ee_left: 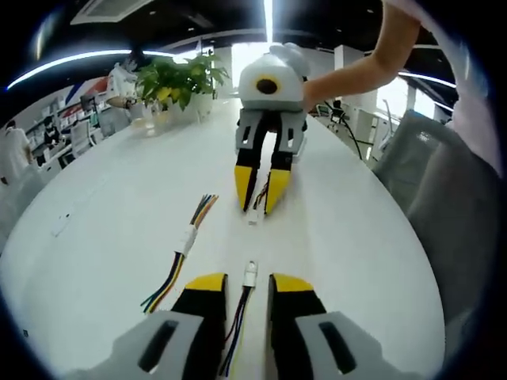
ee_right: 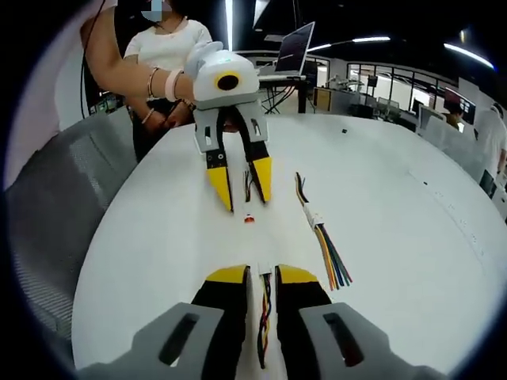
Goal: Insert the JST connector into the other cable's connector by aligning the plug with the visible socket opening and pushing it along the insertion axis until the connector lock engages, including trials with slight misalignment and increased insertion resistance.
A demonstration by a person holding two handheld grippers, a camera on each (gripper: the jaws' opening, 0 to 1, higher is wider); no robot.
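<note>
L tongs (ee_left: 247,283) grip cable w/ white plug (ee_left: 250,274); R tongs (ee_right: 262,275) grip socket cable (ee_right: 264,310); connectors apart.

No text, label, brand, number or sign can be read in either view; the claws, the cables on the bench and the far office furnishings carry no legible marking; anything printed in the background is too small and blurred to make out.

Low, close views facing each other, sharing white table (ee_left: 119,229)
</note>
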